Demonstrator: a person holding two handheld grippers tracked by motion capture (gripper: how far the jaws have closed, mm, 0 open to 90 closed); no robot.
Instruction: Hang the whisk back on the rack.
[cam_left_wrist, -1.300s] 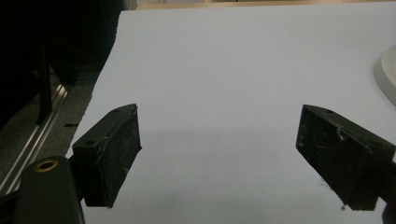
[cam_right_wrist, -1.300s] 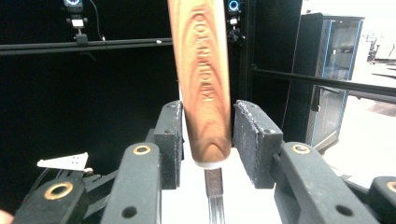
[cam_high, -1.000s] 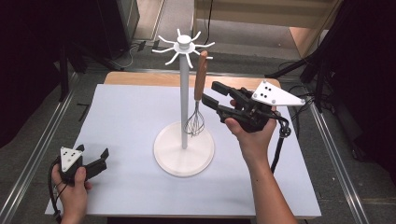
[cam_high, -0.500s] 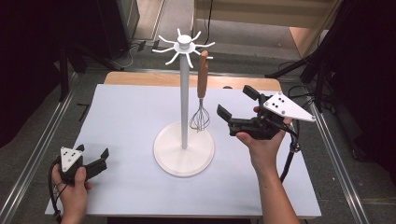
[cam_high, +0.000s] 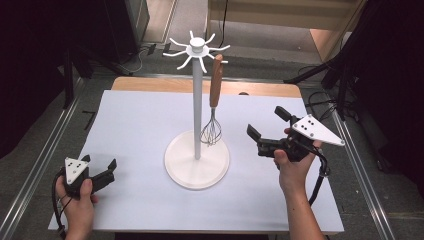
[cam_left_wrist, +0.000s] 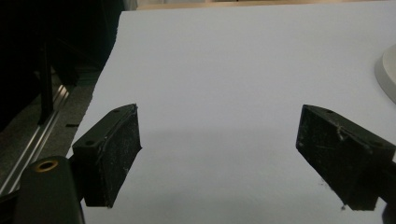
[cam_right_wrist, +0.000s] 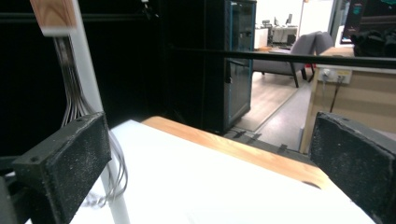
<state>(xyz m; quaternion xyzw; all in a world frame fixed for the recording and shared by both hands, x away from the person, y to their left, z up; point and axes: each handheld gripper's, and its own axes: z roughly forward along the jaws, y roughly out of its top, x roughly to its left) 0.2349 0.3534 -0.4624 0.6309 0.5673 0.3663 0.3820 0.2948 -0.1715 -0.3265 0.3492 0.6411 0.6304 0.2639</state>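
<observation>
High view: whisk (cam_high: 214, 107) hangs from the white stand (cam_high: 197, 100), mid-counter (cam_high: 140, 120). Right gripper (cam_high: 266, 129), just opened, fingers spread and empty, sits right of it. Left gripper (cam_high: 100, 167) rests near-left.
Left gripper view: fingers (cam_left_wrist: 109, 151) spread, empty.
Right gripper view: whisk wires beside left finger (cam_right_wrist: 65, 163).

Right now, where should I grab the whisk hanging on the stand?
Grip the whisk by its straight wooden handle, coming level from the right, where the open right hand-held gripper already waits. The handle hangs upright and firm; the wire loops below would likely bend, and the stand's pole blocks the left.
</observation>
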